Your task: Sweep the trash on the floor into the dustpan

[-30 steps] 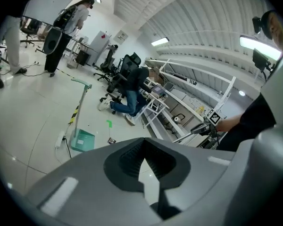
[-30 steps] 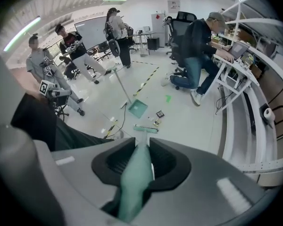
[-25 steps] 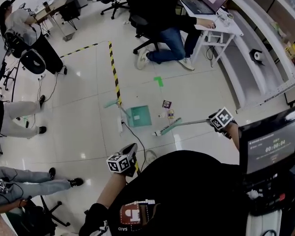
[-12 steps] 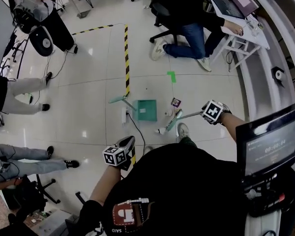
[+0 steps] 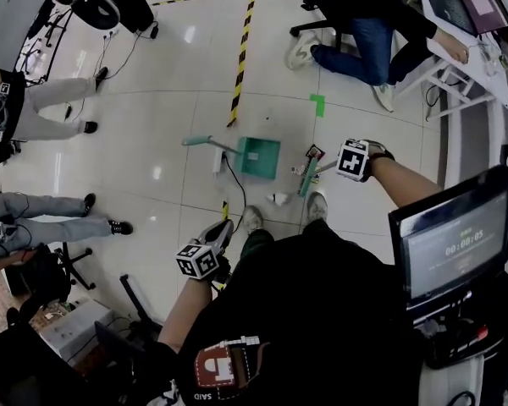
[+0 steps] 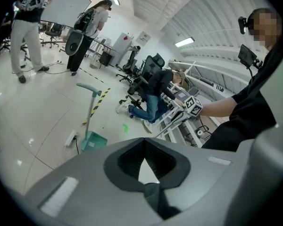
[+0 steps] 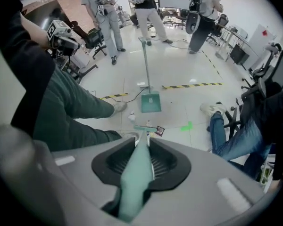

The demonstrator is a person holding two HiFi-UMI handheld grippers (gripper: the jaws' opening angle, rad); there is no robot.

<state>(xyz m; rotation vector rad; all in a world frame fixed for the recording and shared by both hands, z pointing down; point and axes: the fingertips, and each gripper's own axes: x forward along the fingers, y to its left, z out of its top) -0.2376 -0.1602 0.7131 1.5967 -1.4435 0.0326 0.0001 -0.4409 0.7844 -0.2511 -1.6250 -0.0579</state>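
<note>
Yellow-black hazard tape [image 5: 241, 57] across glossy pale floor [image 5: 152, 125], green tape mark [image 5: 318, 105] near it. White power strip [image 5: 218, 161] with dark cable. Farther off, seated person in blue jeans [image 5: 366, 39]. Close at right, dark screen [image 5: 451, 245].

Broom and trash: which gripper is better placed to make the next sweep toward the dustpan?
Right. The right gripper is shut on the broom, whose head sits by the trash near the dustpan. The left gripper holds nothing, well back from both.
</note>
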